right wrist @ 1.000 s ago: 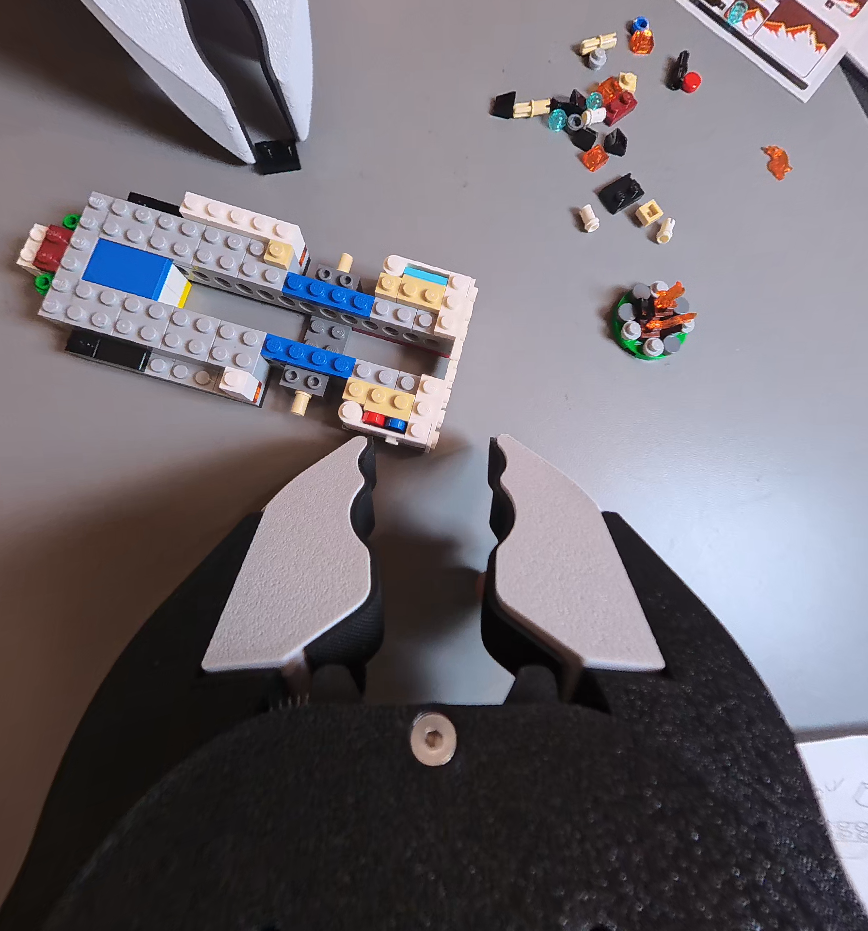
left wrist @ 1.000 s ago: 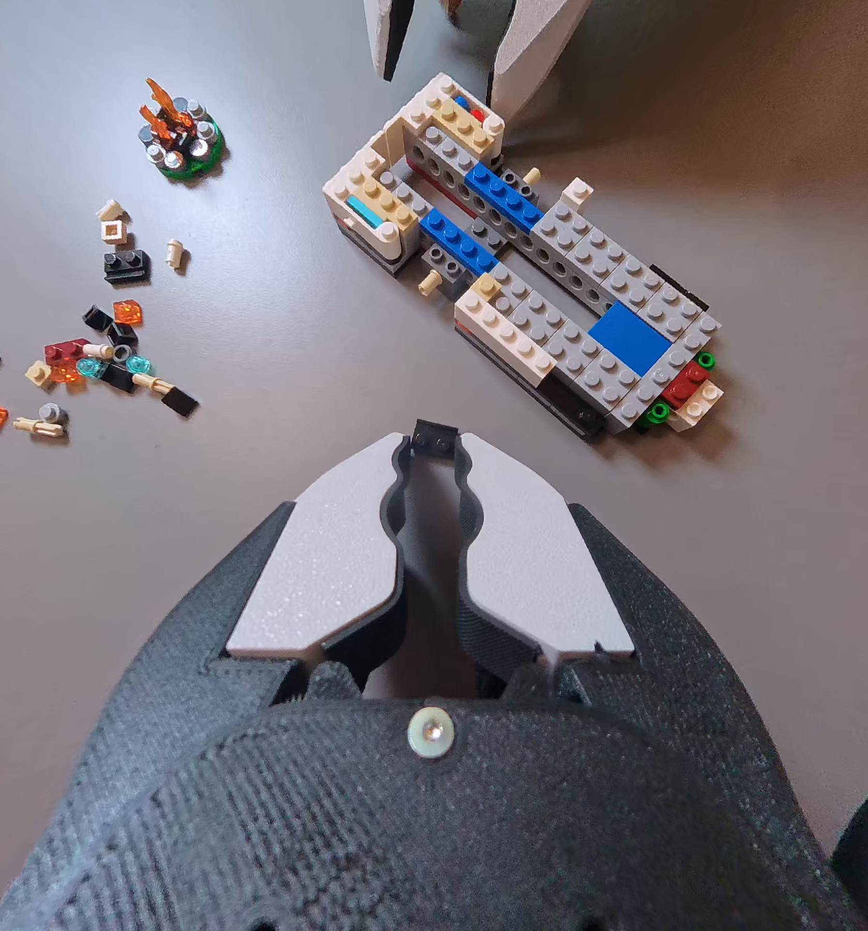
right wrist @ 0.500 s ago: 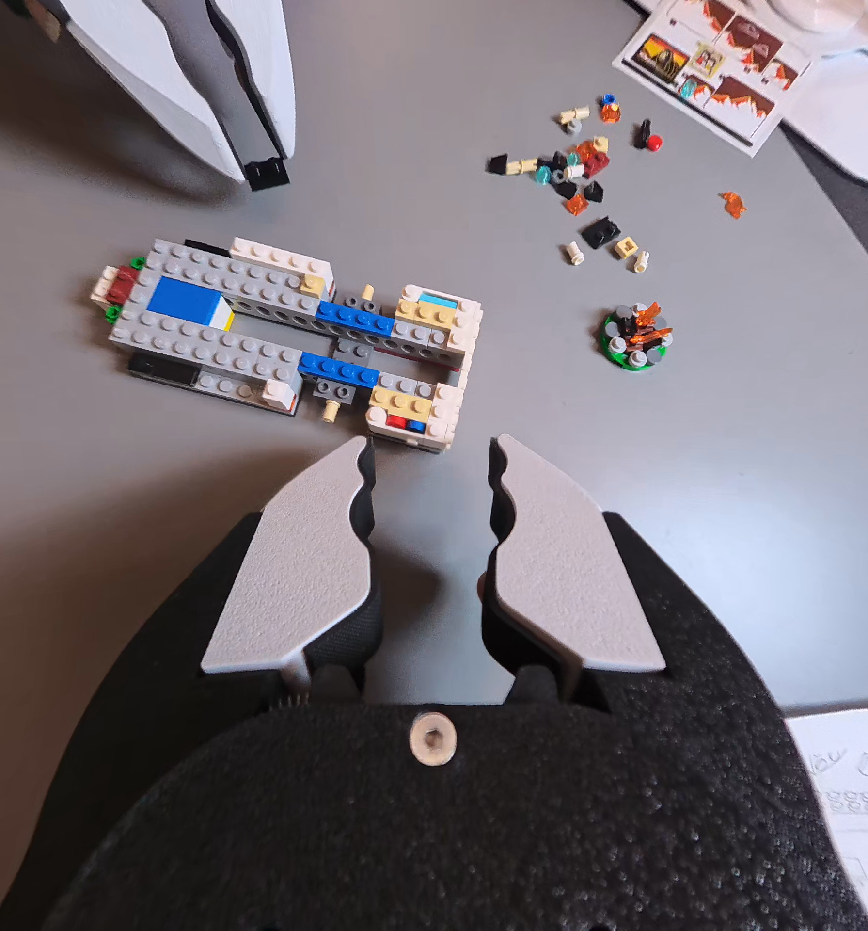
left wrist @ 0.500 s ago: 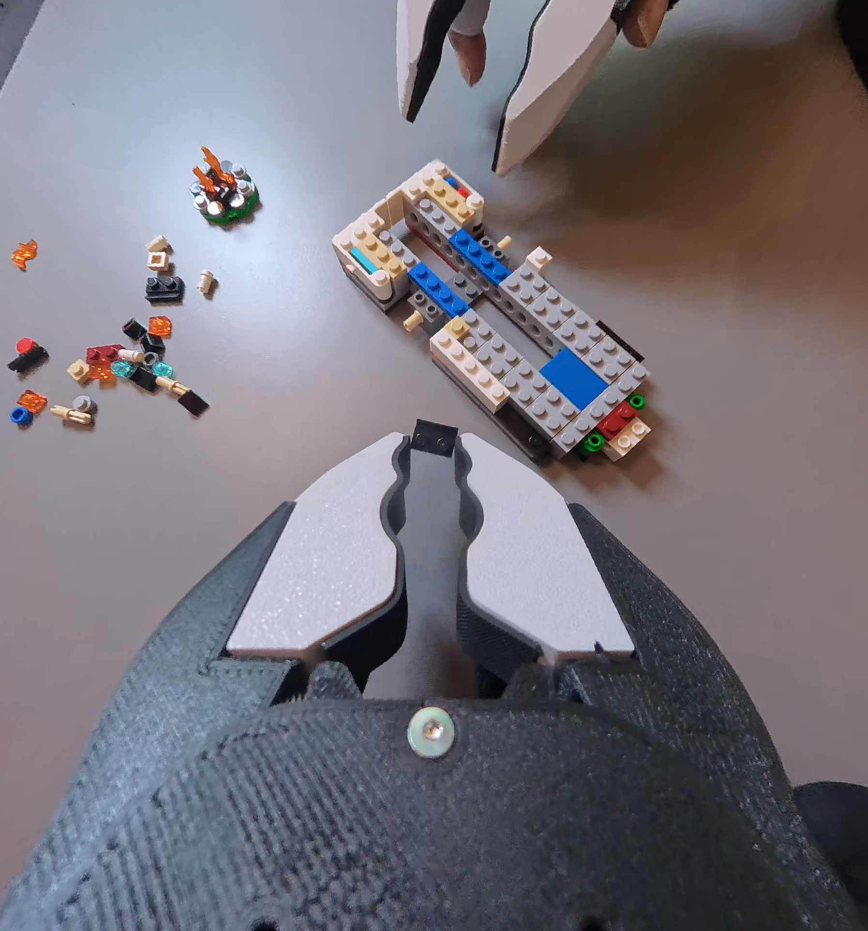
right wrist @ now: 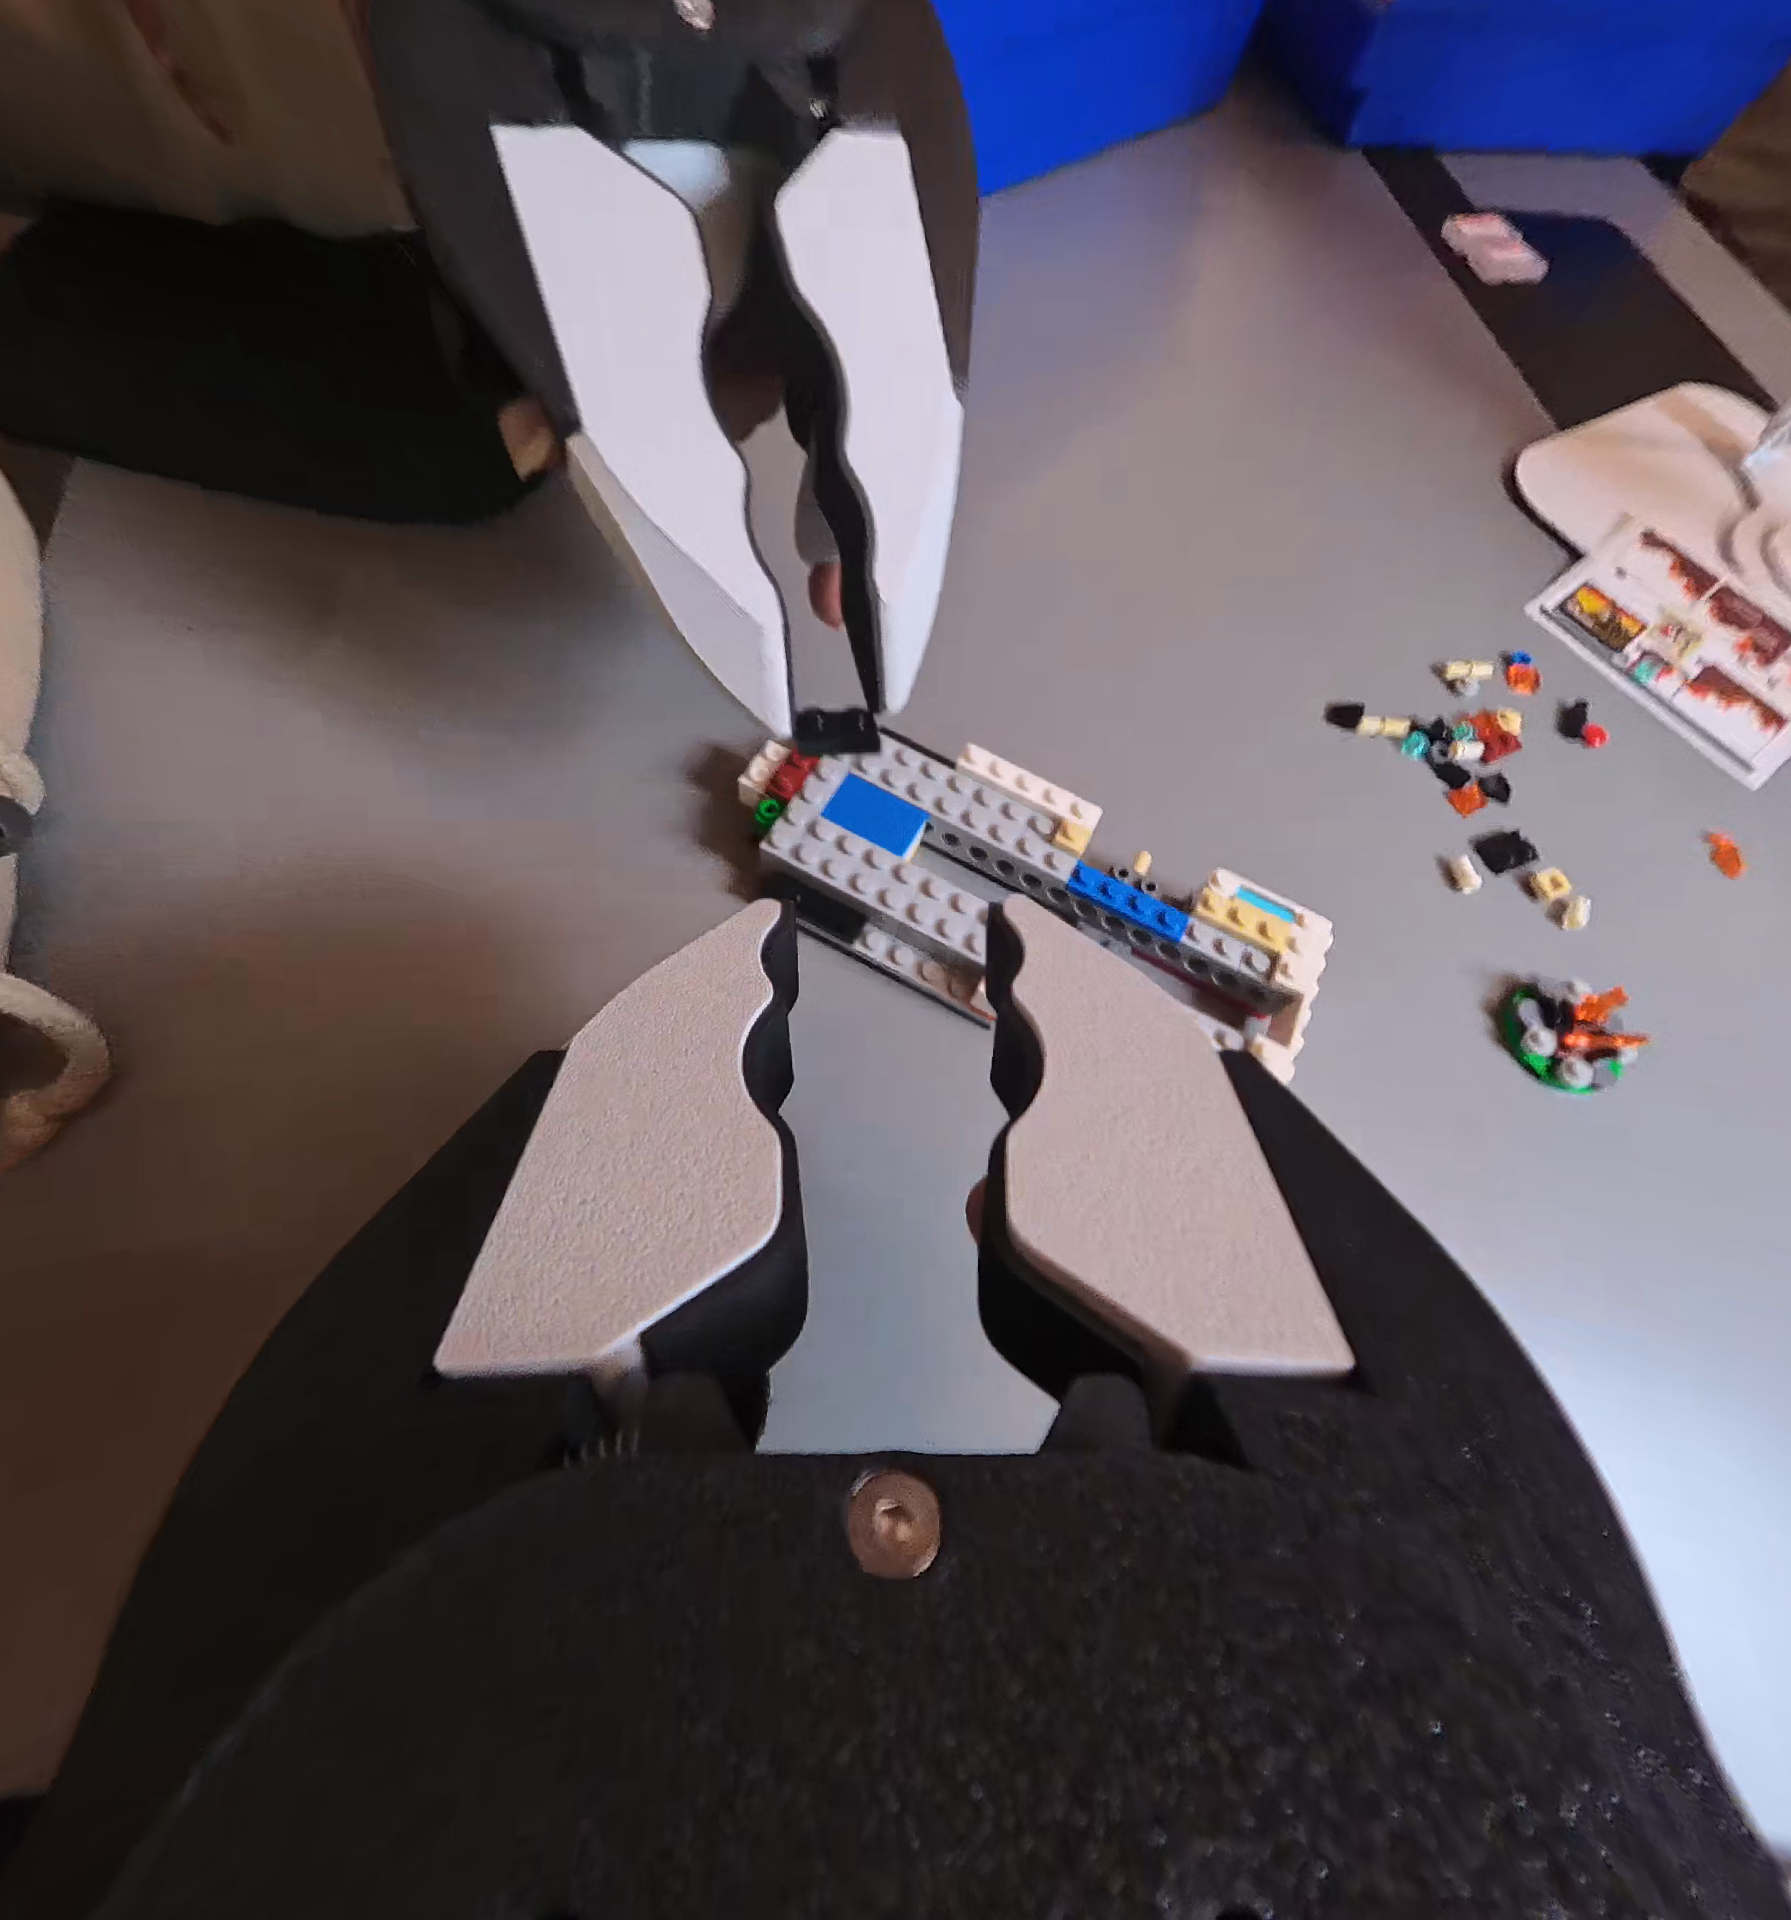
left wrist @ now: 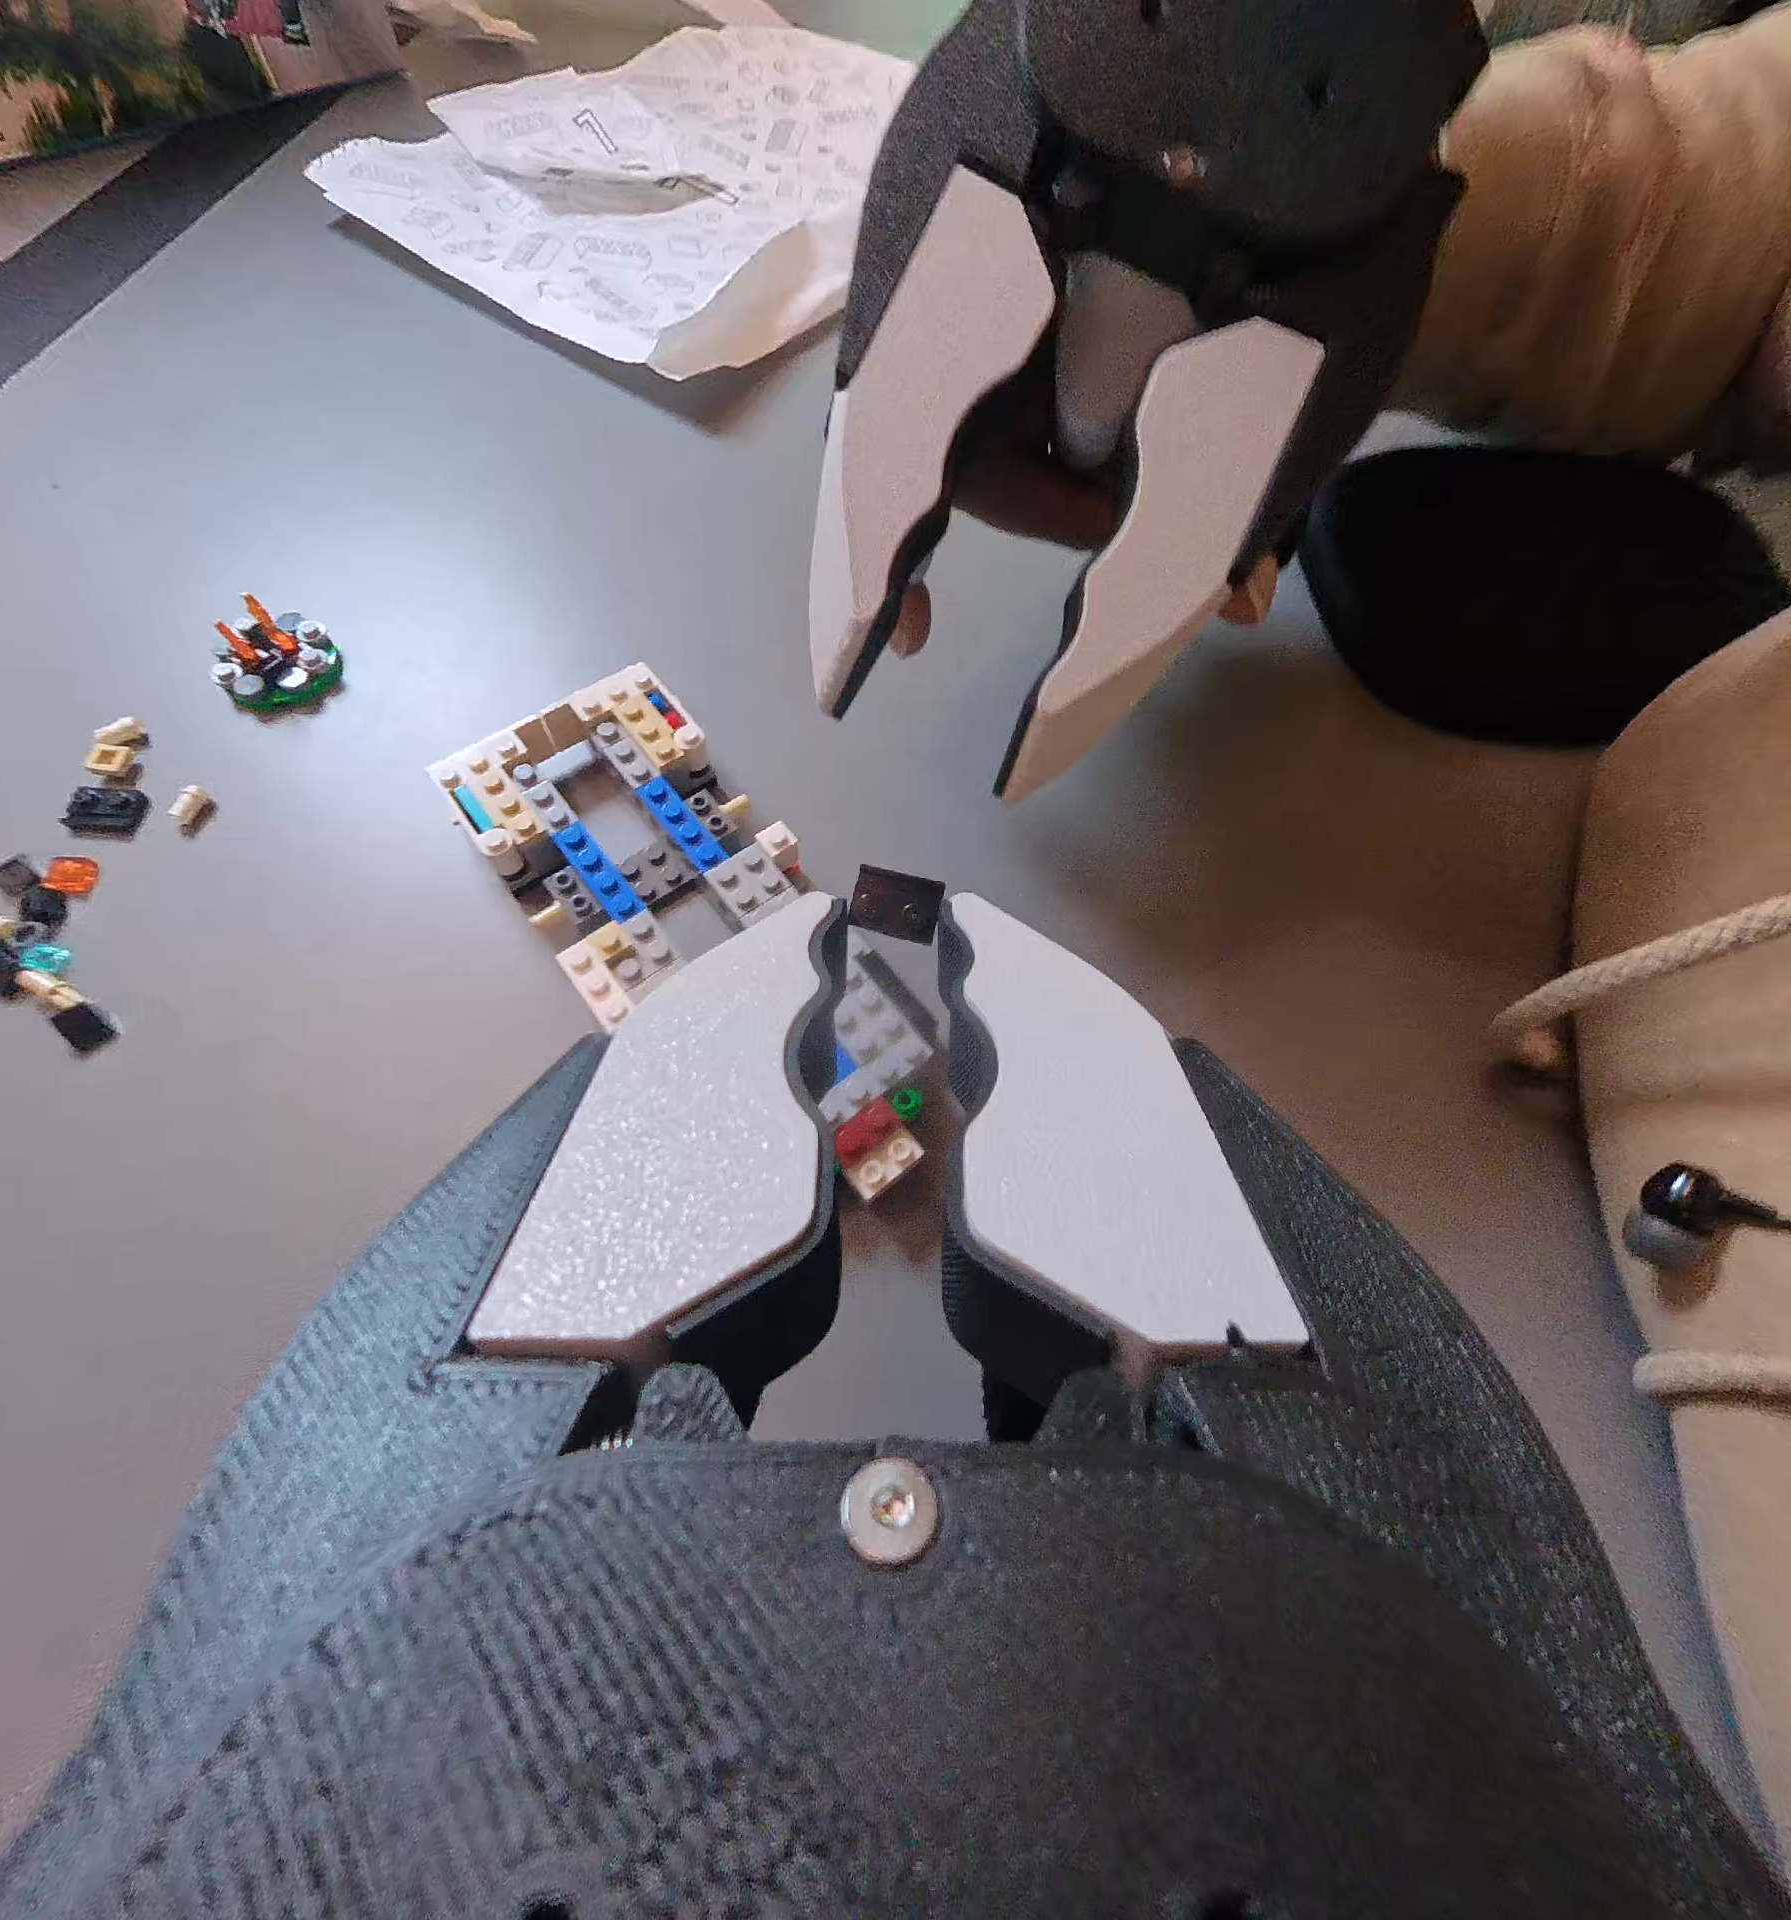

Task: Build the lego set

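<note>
On my far left the loose small bricks (left wrist: 34, 935) lie scattered on the grey counter (left wrist: 351, 468), with a little round green piece topped in orange (left wrist: 276, 657) standing apart from them; they look set out where either gripper could reach. Nearer the middle lies the long brick model (left wrist: 600, 831), flat on the counter, grey plates with blue strips and cream blocks at its far end. Its near end, with red and green bits, shows through the gap between my left fingers, so I am held just above that end.

My left gripper (left wrist: 896, 914) is closed narrowly on a small black plate (left wrist: 898, 907), pinched at the very tips, both pads pressing its edges. From the other side the plate (right wrist: 835, 729) hangs over the model's (right wrist: 974, 831) red-and-white end; whether it touches I cannot tell.

To the right, my right gripper (right wrist: 889, 920) is spread and grips nothing. It hovers at the model's near long side, beside the grey plates. Printed sheets (left wrist: 600, 208) lie beyond.
</note>
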Tool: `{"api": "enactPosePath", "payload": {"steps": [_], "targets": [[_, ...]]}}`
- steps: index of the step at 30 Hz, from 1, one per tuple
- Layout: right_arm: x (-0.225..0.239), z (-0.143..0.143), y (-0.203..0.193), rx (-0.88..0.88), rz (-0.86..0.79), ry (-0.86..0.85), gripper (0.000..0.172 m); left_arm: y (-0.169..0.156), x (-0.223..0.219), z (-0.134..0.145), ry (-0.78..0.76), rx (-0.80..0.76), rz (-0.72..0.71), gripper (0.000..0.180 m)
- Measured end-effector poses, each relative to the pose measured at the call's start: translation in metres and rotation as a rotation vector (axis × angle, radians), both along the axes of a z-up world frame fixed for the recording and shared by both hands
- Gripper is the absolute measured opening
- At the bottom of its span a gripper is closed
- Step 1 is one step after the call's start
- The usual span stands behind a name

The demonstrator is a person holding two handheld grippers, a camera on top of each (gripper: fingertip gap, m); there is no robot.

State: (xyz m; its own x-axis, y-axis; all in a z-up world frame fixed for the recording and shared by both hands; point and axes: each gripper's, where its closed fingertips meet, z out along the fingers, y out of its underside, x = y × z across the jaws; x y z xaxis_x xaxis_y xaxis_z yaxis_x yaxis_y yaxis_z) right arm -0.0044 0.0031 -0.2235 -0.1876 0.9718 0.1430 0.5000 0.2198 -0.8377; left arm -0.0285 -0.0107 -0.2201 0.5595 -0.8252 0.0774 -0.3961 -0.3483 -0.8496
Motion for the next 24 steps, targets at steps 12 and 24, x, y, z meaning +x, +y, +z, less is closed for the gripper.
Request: {"api": "enactPosePath", "payload": {"steps": [12, 24], "targets": [[-0.014, 0.034, -0.006, 0.39, -0.062, 0.21, 0.028, 0.004, 0.015, 0.029, -0.428, -0.158, 0.13, 0.016], [-0.026, 0.028, -0.007, 0.497, -0.058, 0.227, 0.016, 0.006, 0.011, 0.029, -0.563, -0.269, 0.133, 0.016]]}}
